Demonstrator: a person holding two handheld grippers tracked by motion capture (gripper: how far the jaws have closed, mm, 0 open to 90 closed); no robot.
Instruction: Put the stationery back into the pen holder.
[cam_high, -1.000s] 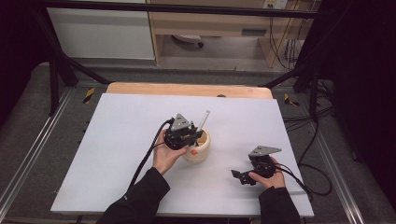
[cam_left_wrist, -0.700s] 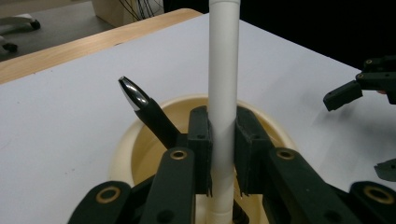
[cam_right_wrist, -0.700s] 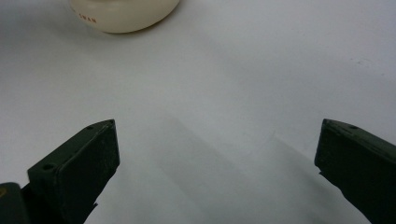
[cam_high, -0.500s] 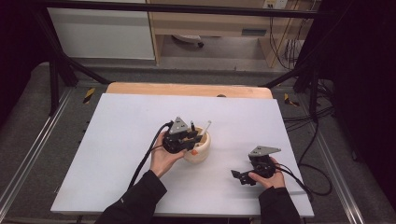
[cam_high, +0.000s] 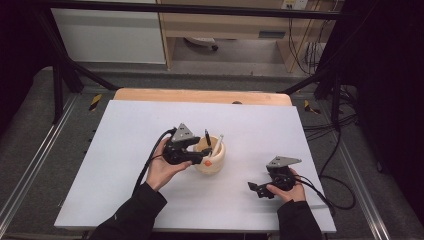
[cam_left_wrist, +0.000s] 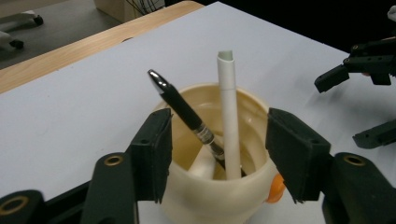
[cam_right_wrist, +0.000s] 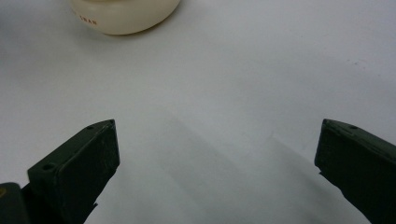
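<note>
The cup (cam_high: 210, 157) stands mid-counter (cam_high: 125, 130), holding a black pen (cam_left_wrist: 187, 112) and a white pen (cam_left_wrist: 229, 116), both leaning on its rim. We judge them light, stiff and slick, best pinched on the shaft above the rim. Our left gripper (cam_left_wrist: 219, 154) sits just beside the cup, fingers (cam_left_wrist: 154, 154) just opened, straddling the cup without pressing. Our right gripper (cam_high: 260, 189) rests well right of it, fingers wide, empty.

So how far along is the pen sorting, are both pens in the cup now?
Done: the black pen and the white pen both stand in the cream cup. In hand: the left gripper, jaws just opened, straddles the cup without pressing it. Left: drawing it clear. The right gripper rests open nearby.
</note>
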